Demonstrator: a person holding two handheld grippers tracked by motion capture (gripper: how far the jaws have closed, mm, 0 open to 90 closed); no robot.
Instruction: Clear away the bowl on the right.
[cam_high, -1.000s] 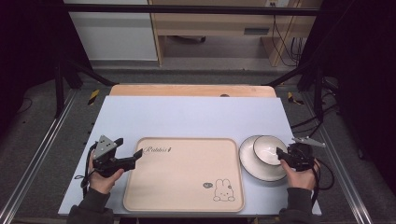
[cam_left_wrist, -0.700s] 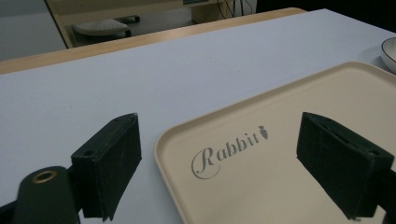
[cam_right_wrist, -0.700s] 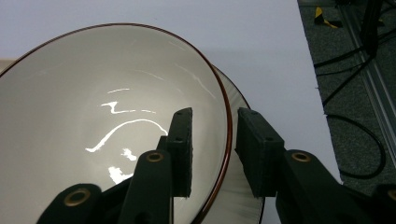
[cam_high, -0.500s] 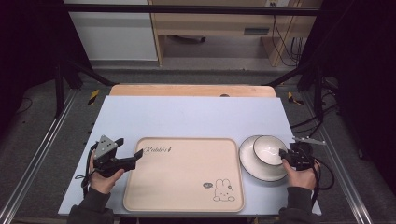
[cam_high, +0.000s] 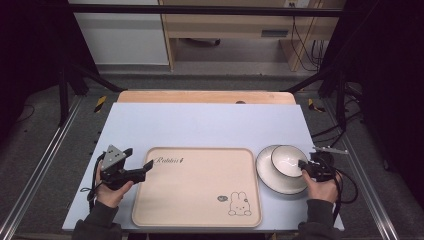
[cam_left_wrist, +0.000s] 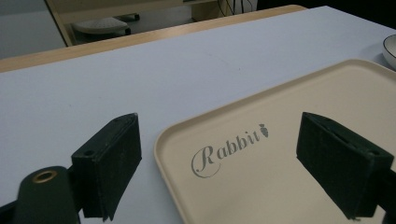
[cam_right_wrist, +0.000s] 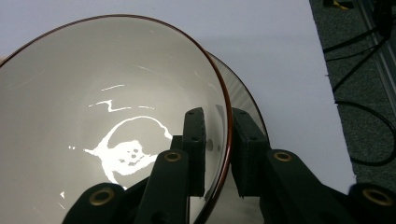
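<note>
A white bowl (cam_high: 286, 160) with a dark rim sits on a white plate (cam_high: 272, 181) at the right of the table. My right gripper (cam_high: 302, 166) is shut on the bowl's near rim (cam_right_wrist: 227, 140), one jaw inside the bowl and one outside. A beige tray (cam_high: 197, 185) printed "Rabbit" (cam_left_wrist: 224, 149) and a small rabbit (cam_high: 238, 204) lies in the middle. My left gripper (cam_high: 148, 165) stands open at the tray's near-left corner, its jaws spread on either side of the tray's edge (cam_left_wrist: 161, 144) with nothing between them.
The pale blue table top (cam_high: 210, 122) stretches bare behind the tray, with a wooden board (cam_high: 205, 97) along its far edge. Cables (cam_high: 345, 130) lie on the floor to the right. Dark frame posts (cam_high: 65, 85) stand at both sides.
The right gripper with the bowl has barely shifted. The left gripper has not moved.
</note>
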